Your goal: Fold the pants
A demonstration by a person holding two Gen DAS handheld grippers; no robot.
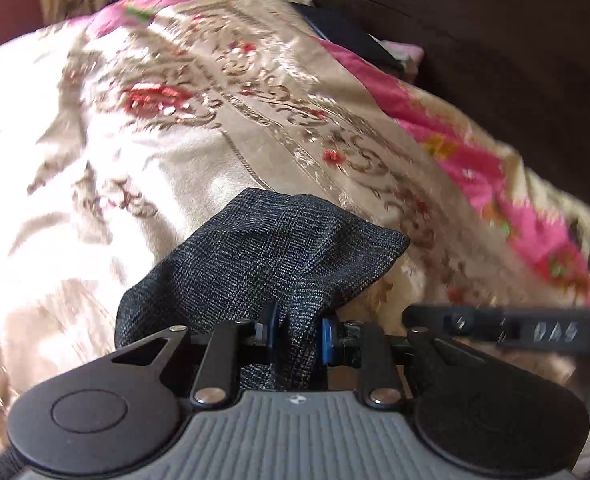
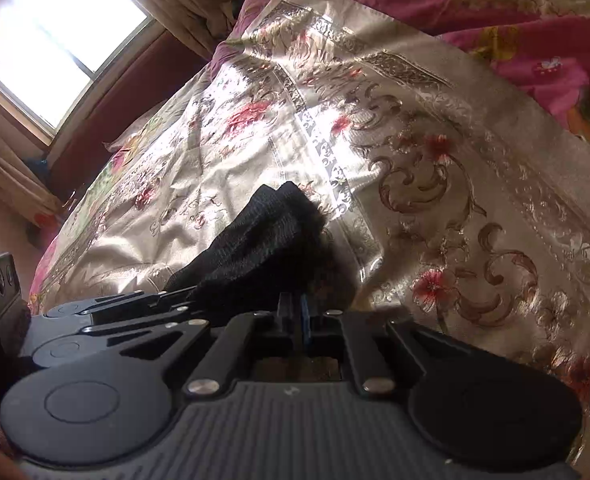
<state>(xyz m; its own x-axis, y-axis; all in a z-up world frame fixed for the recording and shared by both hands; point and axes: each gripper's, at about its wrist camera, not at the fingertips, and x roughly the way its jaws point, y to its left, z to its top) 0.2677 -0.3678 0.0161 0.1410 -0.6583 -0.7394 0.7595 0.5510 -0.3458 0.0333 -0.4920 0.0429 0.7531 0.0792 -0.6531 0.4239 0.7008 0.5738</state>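
The pants [image 1: 263,248], a dark charcoal weave with a faint check, bunch up just ahead of both tools, lifted off the bedspread in a soft hump that runs toward 12 o'clock in each wrist view. In the left wrist view the left gripper [image 1: 298,334] has its blue pads pinched onto a fold of that cloth, jaws nearly together with fabric squeezed between them. In the right wrist view the right gripper [image 2: 297,314] is closed almost completely; the dark fabric [image 2: 263,248] rises right at its tips, and it appears to be nipping a thin edge, though the contact itself is hard to make out. The left tool shows at about 9 o'clock in that view, just beside the right one.

This looks like the carry stage of a fold: both edges gathered and raised. The next move probably calls for drawing the two grips forward together, keeping the cloth taut and level, then laying it down flat before letting go.

Beneath lies a shiny beige bedspread [image 2: 475,184] with scrollwork and red flowers, a pink floral quilt [image 1: 467,152] at 2 o'clock. A bright window [image 2: 55,36] with curtains sits at 10 o'clock.
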